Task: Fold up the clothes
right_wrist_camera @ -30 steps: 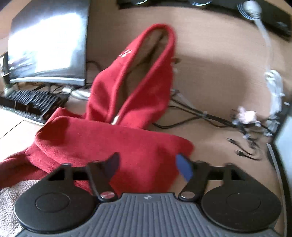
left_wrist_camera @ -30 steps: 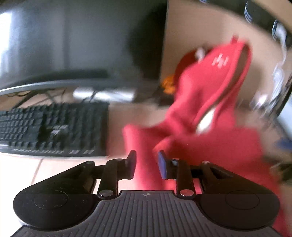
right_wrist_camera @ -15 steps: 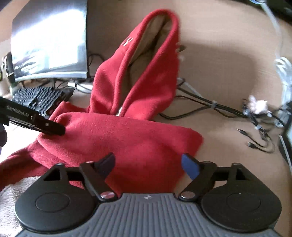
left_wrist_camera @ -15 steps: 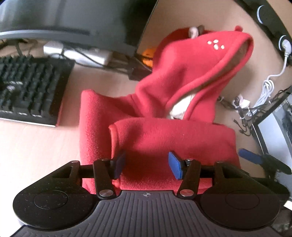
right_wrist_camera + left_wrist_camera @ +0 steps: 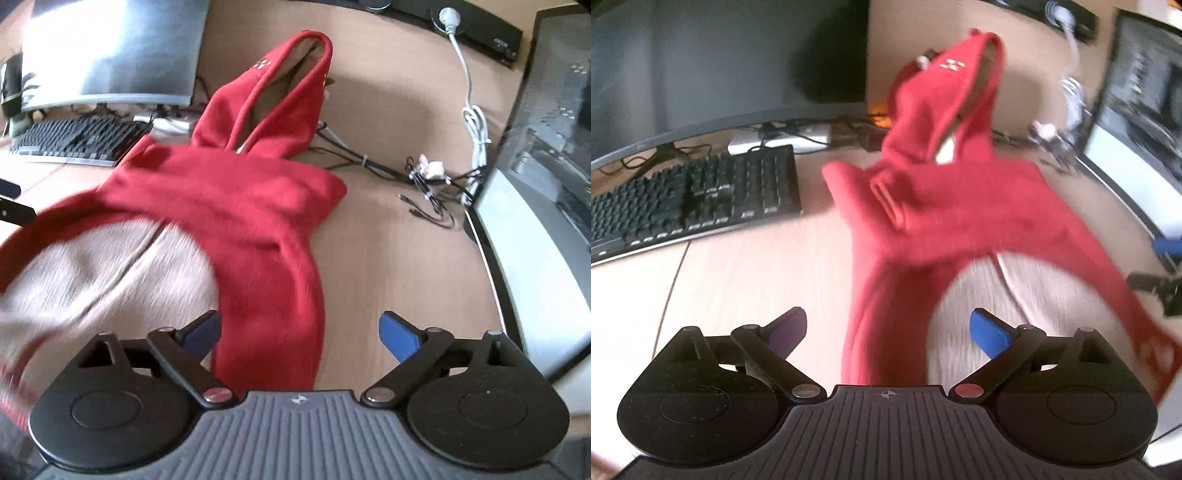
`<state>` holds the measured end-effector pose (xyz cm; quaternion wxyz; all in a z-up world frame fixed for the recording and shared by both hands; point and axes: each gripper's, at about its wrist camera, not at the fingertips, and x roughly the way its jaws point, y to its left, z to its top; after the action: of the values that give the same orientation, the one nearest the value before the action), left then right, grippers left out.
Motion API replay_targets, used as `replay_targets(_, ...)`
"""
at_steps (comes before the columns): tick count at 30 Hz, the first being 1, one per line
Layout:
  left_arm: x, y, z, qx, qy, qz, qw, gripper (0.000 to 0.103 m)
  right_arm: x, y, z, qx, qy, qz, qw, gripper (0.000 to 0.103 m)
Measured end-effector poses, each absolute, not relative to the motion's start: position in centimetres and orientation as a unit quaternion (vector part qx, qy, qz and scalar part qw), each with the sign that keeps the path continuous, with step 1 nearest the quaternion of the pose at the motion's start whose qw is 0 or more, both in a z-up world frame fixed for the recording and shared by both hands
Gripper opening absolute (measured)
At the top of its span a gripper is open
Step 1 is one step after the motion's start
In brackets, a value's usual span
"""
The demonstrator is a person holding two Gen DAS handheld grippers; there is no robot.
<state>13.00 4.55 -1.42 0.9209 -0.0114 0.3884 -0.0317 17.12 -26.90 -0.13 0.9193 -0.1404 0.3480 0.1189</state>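
1. While the red hoodie [image 5: 236, 206] lies on the bench [image 5: 399, 266] with its hood propped towards the back wall, its lower part is flipped open, showing the pale lining [image 5: 110, 266].
2. Left of the hoodie sit the keyboard [image 5: 694, 199] and monitor [image 5: 713, 62].
3. Left tongs [image 5: 888, 328] stand released, straddling the hoodie's left edge without gripping it.
4. Right tongs [image 5: 301, 330] are likewise spread wide, over the hoodie's right edge.
5. To fold well, I judge each should pinch a hem corner squarely, lift evenly, and lay the hem towards the hood.
6. Half a second ago the body lay folded in a neat band; now it is opened and blurred with motion.
7. Right of the hoodie lie tangled cables [image 5: 432, 192].
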Motion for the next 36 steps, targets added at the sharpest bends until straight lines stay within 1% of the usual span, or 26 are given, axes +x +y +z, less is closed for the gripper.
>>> replay_targets(5, 8.5, 4.7, -1.9, 0.002, 0.385, -0.042, 0.922, 0.099, 11.7, -27.2, -0.2, -0.159, 0.347, 0.096, 0.919, 0.094)
replay_targets(7, 7.1, 4.8, -1.8, 0.006, 0.383, -0.049, 0.923, 0.099, 10.0, -27.2, -0.4, -0.166, 0.345, 0.091, 0.919, 0.095)
replay_targets(8, 6.4, 4.8, -1.8, 0.010, 0.382, -0.053, 0.923, 0.099, 9.3, -27.2, -0.5, -0.166, 0.345, 0.090, 0.919, 0.098)
replay_targets(12, 4.3, 4.3, -2.0, 0.027, 0.385, -0.082, 0.919, 0.099, 7.5, -26.9, -1.1, -0.164, 0.348, 0.084, 0.919, 0.099)
replay_targets(16, 3.1, 3.5, -2.6, 0.044, 0.402, -0.116, 0.907, 0.100, 7.3, -26.0, -2.0, -0.182, 0.352, 0.080, 0.914, 0.099)
replay_targets(20, 2.2, 2.3, -3.4, 0.086, 0.414, -0.138, 0.896, 0.100, 7.6, -25.7, -2.8, -0.217, 0.350, 0.061, 0.909, 0.099)
replay_targets(25, 2.0, 1.8, -4.4, 0.137, 0.421, -0.110, 0.890, 0.100, 9.4, -27.1, -2.4, -0.198, 0.345, 0.032, 0.917, 0.099)
replay_targets(31, 3.3, 2.9, -4.7, 0.149, 0.428, -0.052, 0.890, 0.100, 11.6, -28.8, -2.2, -0.193, 0.345, 0.003, 0.919, 0.099)
replay_targets(33, 3.8, 3.9, -4.3, 0.140, 0.425, -0.020, 0.894, 0.101, 11.8, -29.0, -2.2, -0.195, 0.345, 0.004, 0.918, 0.100)
replay_targets(36, 4.5, 5.9, -3.2, 0.099, 0.419, 0.011, 0.903, 0.101, 11.8, -29.1, -2.0, -0.201, 0.342, 0.005, 0.918, 0.100)
